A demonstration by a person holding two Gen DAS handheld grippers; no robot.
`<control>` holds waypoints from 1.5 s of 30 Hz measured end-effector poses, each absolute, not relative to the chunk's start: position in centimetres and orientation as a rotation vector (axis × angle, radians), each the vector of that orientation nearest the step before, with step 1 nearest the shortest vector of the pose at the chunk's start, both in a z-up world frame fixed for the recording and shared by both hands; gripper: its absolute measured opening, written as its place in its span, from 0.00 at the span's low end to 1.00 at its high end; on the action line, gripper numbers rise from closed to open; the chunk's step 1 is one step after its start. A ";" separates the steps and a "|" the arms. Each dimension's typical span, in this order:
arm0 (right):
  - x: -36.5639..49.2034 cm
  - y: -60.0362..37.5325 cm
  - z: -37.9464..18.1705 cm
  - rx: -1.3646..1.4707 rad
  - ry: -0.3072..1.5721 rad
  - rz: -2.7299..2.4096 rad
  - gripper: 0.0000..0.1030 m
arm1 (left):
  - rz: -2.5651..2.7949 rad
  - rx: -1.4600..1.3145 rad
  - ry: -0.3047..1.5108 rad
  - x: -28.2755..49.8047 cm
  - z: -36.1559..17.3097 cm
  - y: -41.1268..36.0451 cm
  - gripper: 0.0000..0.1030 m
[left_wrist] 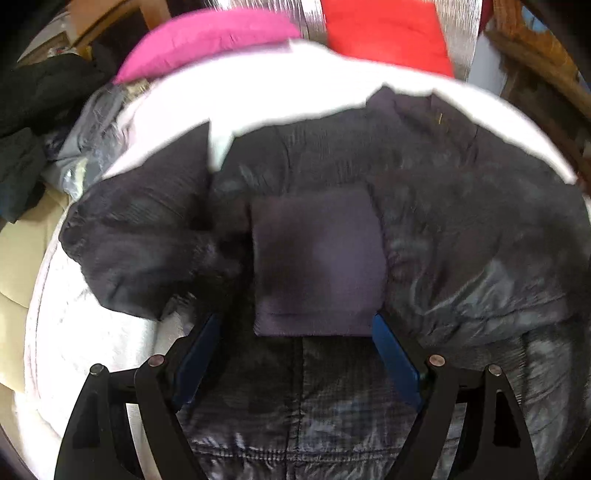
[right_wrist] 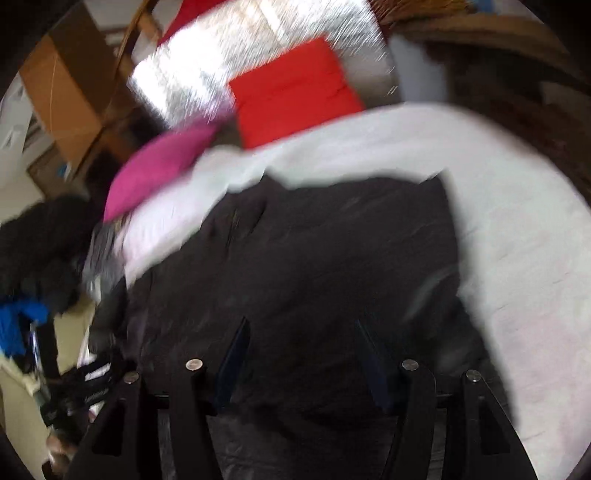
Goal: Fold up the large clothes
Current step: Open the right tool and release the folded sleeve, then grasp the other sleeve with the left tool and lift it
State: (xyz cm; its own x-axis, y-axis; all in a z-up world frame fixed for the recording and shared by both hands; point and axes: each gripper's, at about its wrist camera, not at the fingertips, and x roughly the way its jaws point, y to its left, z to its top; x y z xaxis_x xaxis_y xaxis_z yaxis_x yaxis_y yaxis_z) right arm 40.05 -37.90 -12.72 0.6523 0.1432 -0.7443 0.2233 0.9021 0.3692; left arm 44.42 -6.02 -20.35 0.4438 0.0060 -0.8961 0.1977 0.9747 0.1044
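Dark puffer jacket (left_wrist: pixel 424 229) spread on white bedding (left_wrist: pixel 295 92), cuff toward 12 from left gripper (left_wrist: pixel 295 325), jaws wide, nothing clamped; right gripper (right_wrist: pixel 301 332) released above jacket, pink pillow (right_wrist: pixel 159 166) at 10

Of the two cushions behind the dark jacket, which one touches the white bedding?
The pink cushion: its lower edge overlaps the white bedding. The red cushion leans further back.

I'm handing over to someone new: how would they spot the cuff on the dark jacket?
Find the white bed cover with the dark jacket spread on it. Near its middle, just ahead of the open left gripper, lies the cuff: a flat, matte, ribbed rectangle, unlike the shiny quilted fabric around it.
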 end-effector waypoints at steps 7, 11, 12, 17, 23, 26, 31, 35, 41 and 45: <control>41.6 -34.9 -14.7 0.379 0.973 -0.046 0.60 | -0.136 0.187 1.064 43.8 -19.1 -5.9 0.82; 41.4 -33.2 -12.7 0.367 0.866 0.035 0.60 | -0.205 0.184 1.060 43.3 -18.9 -6.7 0.82; 41.6 -32.7 -12.9 0.365 0.874 0.047 0.60 | -0.209 0.196 1.081 43.3 -19.5 -7.1 0.82; 43.3 -31.1 -16.8 0.350 1.018 0.041 0.60 | -0.209 0.245 1.166 44.1 -21.7 -7.8 0.84; 42.3 -32.1 -14.1 0.423 0.912 0.080 0.60 | -0.262 0.148 1.014 42.8 -16.8 -4.9 0.84; 41.4 -32.9 -12.8 0.440 0.832 0.088 0.60 | -0.263 0.037 0.926 42.2 -13.7 -1.4 0.84; 40.6 -33.6 -11.9 0.500 0.802 0.110 0.60 | -0.081 -0.169 0.857 43.8 -12.3 8.0 0.89; 41.0 -33.1 -12.4 0.482 0.823 0.111 0.60 | 0.103 -0.370 0.911 46.3 -14.6 16.1 0.89; 42.0 -32.4 -13.3 0.493 0.836 0.133 0.60 | 0.111 -0.771 0.991 48.8 -20.0 23.6 0.88; 42.5 -31.8 -13.8 0.484 0.849 0.143 0.60 | 0.082 -0.908 0.971 49.7 -21.6 25.2 0.84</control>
State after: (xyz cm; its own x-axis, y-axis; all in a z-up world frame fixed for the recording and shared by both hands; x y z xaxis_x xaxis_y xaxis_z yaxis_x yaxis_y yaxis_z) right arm 42.48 -31.75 -13.75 0.6585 0.3099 -0.6858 0.0684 0.8829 0.4647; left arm 49.75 25.17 -21.61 0.5911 -0.3196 -0.7406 -0.4398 0.6420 -0.6280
